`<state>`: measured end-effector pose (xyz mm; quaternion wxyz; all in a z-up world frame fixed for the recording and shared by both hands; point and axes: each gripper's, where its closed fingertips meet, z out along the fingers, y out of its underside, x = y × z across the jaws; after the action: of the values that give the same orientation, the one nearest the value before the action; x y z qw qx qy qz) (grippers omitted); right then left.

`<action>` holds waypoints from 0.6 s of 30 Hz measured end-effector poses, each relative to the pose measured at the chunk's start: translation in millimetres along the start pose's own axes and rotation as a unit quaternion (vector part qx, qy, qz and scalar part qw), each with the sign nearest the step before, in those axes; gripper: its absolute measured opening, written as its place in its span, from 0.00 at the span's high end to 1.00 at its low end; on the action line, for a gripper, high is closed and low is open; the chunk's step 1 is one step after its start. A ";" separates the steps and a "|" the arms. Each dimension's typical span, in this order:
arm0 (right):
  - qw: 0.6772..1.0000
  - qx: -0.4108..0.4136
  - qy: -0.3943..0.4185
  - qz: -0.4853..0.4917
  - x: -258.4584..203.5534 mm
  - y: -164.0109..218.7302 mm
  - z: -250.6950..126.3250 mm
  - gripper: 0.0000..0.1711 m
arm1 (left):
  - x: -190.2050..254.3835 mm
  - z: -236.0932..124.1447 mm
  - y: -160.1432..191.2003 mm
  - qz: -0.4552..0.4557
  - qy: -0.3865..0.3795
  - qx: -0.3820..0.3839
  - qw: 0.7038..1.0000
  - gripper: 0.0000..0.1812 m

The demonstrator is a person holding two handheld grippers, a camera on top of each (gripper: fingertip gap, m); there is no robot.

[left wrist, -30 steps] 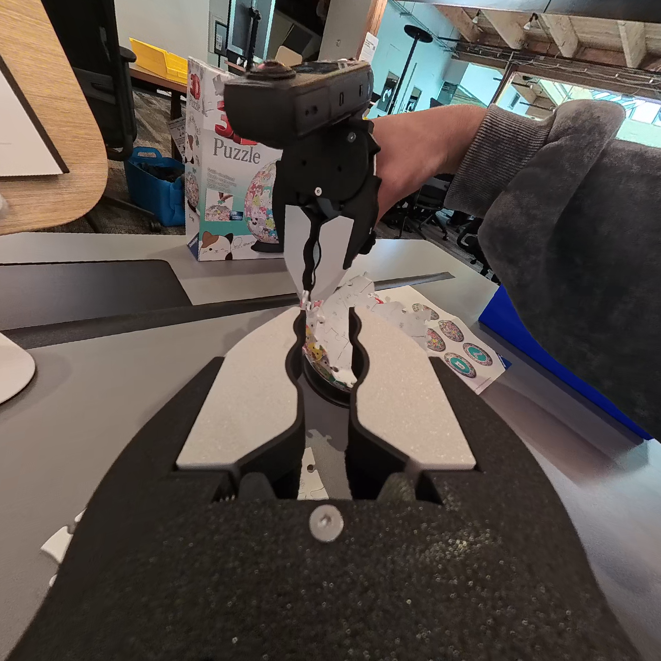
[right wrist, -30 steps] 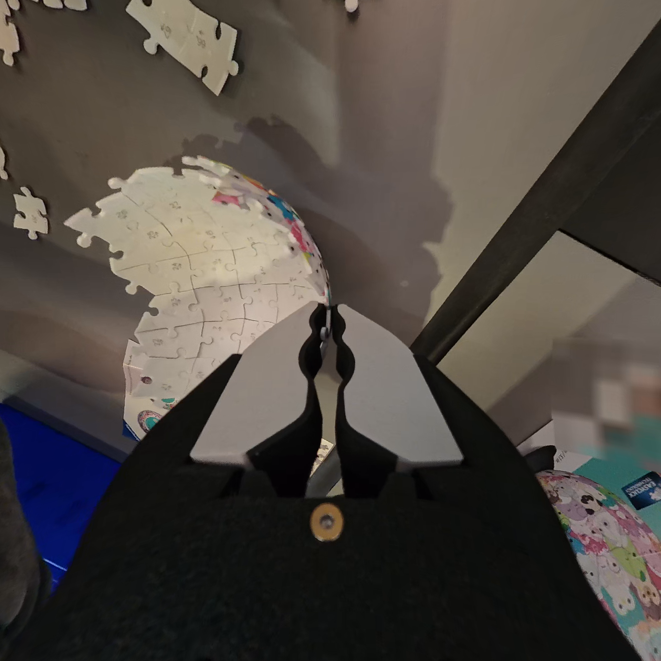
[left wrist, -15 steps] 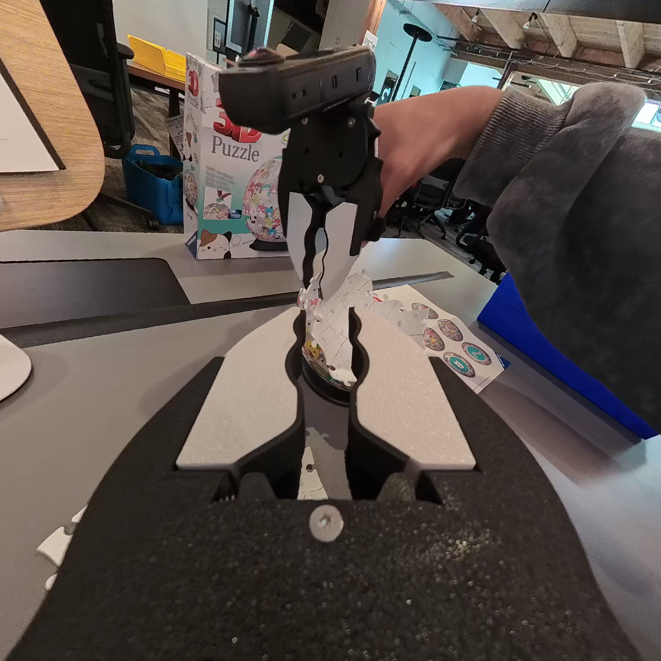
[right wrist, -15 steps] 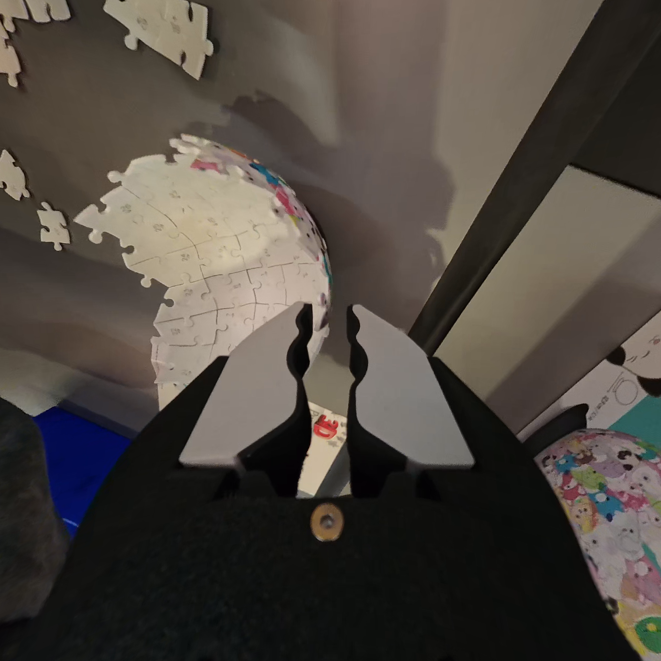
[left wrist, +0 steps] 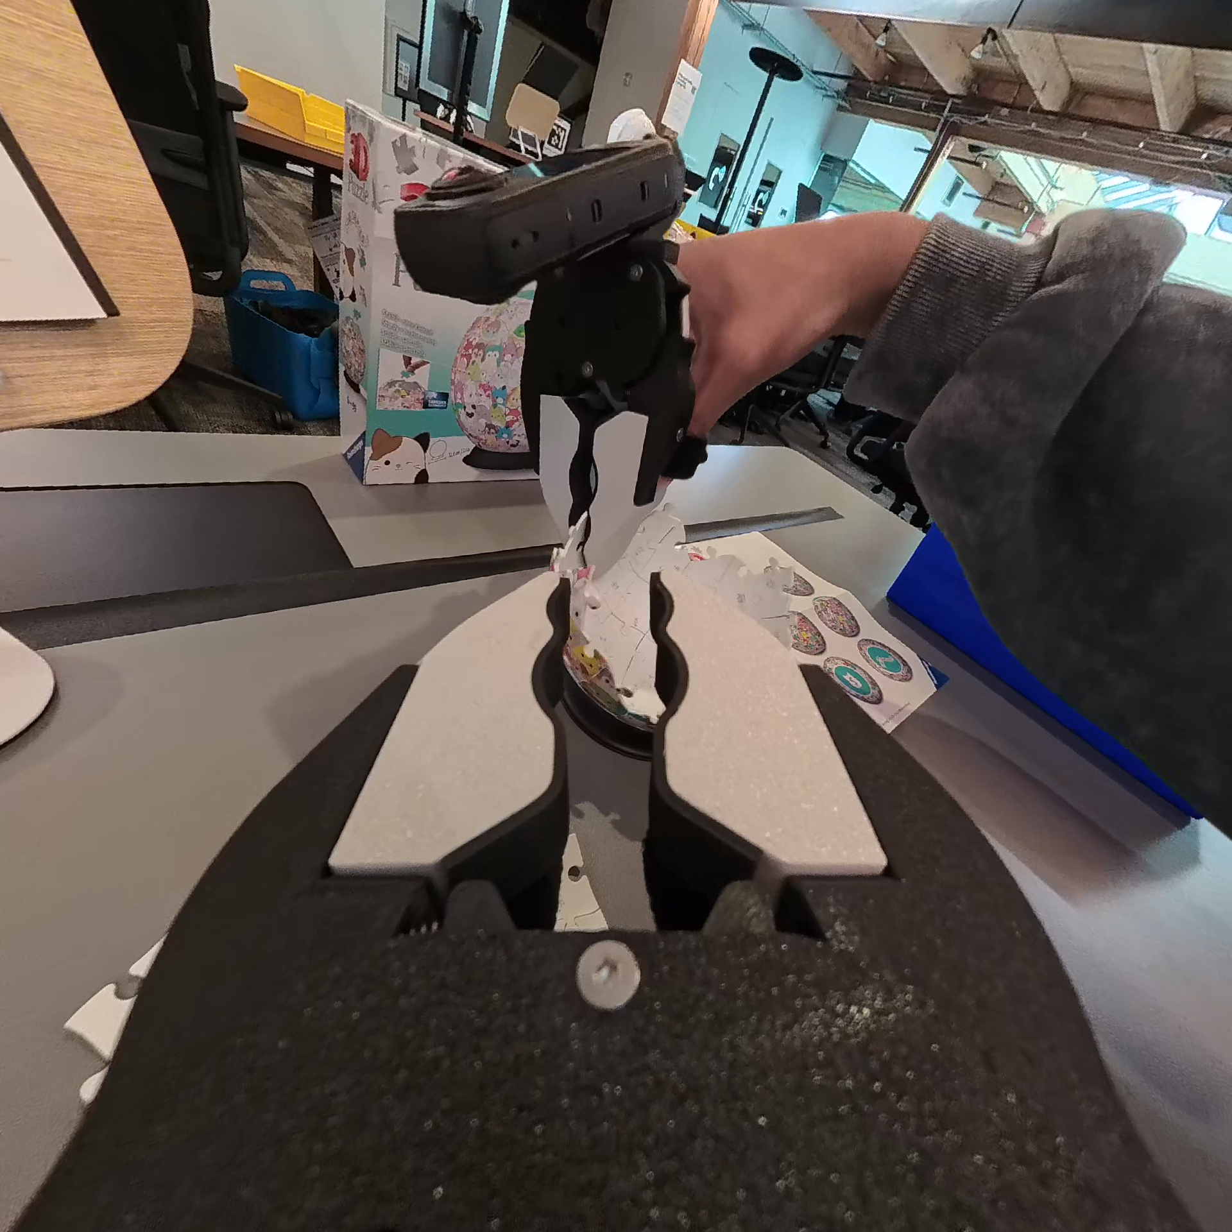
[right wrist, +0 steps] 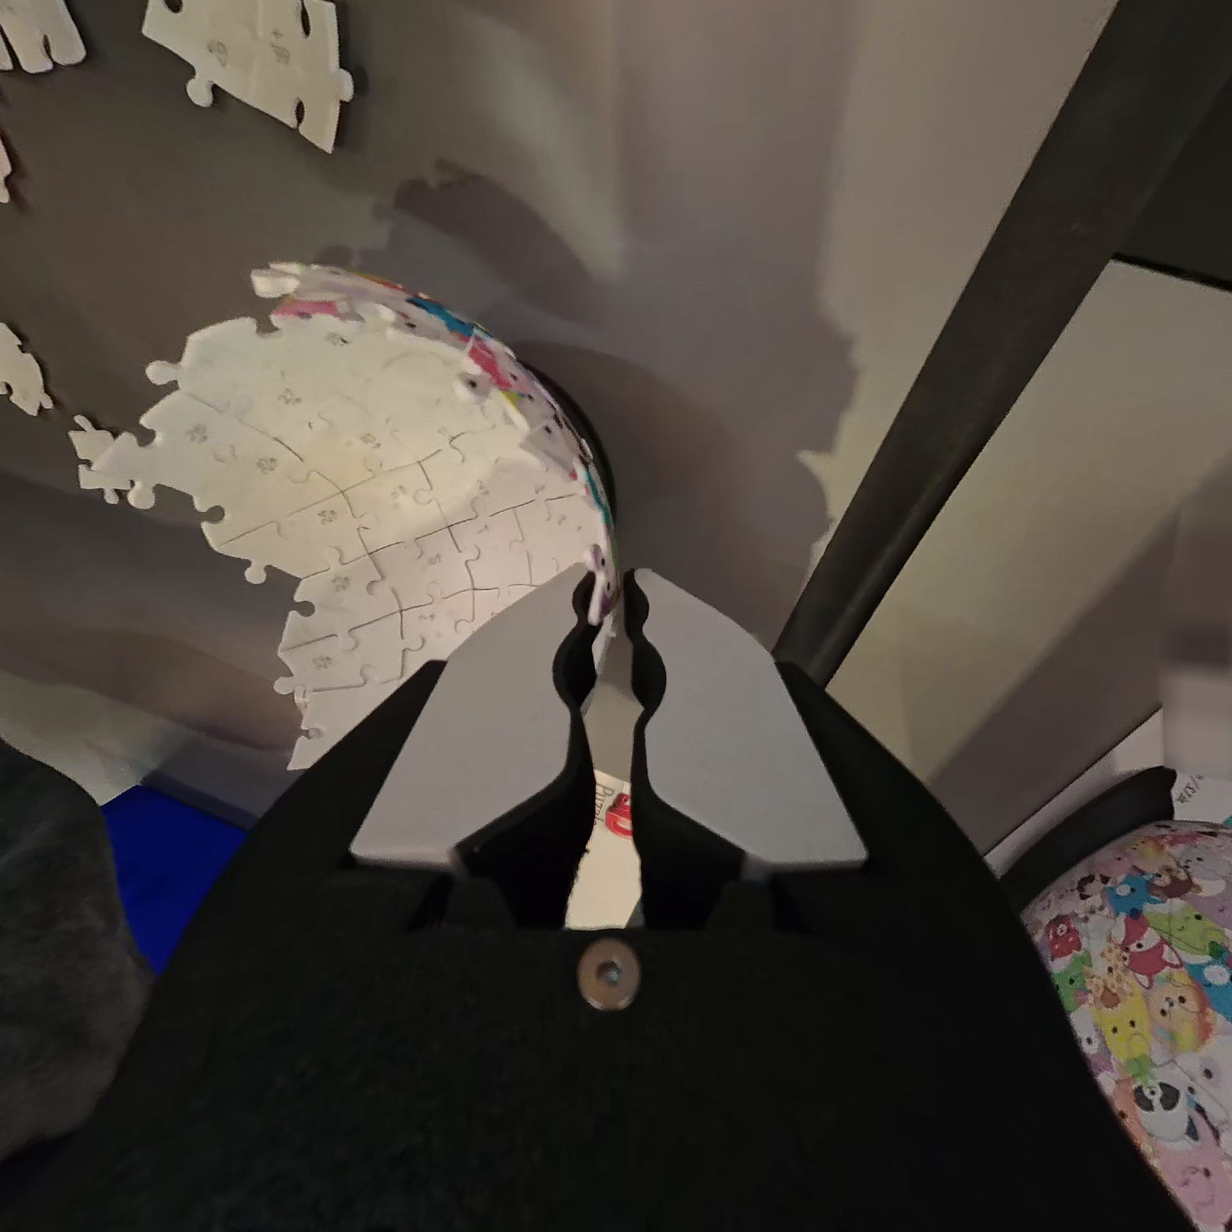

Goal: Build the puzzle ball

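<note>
The partly built puzzle ball (left wrist: 613,640) sits on a black stand (left wrist: 607,727); its white inside faces the right wrist view (right wrist: 373,480). My left gripper (left wrist: 608,587) is open and empty, low over the table, with the ball just beyond its tips. My right gripper (left wrist: 583,540) points down at the ball's upper rim. In its own view the right gripper (right wrist: 612,580) has its jaws a little apart. A small puzzle piece (right wrist: 598,587) stands at the rim against the left fingertip; it also shows in the left wrist view (left wrist: 570,553).
The puzzle box (left wrist: 427,373) stands behind the ball. A printed sheet (left wrist: 847,660) and a blue object (left wrist: 1000,700) lie to the right. Loose white pieces (right wrist: 260,73) lie on the grey table, some by my left gripper (left wrist: 107,1013). A dark strip (right wrist: 967,400) crosses the table. The left gripper's tips are roughly 15 cm from the right gripper's.
My right gripper was shut on the piece, opened wide, then narrowed again at the ball's rim. It has tilted and shifted slightly. My left gripper has stayed still.
</note>
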<state>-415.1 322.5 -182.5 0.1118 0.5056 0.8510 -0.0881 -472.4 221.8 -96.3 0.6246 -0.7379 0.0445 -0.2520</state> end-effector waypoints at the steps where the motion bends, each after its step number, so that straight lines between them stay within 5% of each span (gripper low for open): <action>1: 1.000 -0.001 0.003 -0.003 -0.1 0.3 0.4 0.96 | 0.2 0.1 0.0 0.000 0.000 0.000 1.000 0.88; 9: 0.997 0.033 0.067 -0.018 4.7 1.4 -16.7 0.93 | 0.0 0.5 0.8 -0.001 0.001 -0.001 1.000 0.88; 18: 0.965 0.181 0.175 0.073 -4.0 -0.6 -48.6 0.91 | 0.6 0.8 2.6 -0.015 0.010 0.000 1.000 0.88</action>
<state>-418.7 331.6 -134.8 -0.1258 0.5859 0.7877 -0.1426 -470.9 221.7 -98.6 0.6199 -0.7362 0.0399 -0.2685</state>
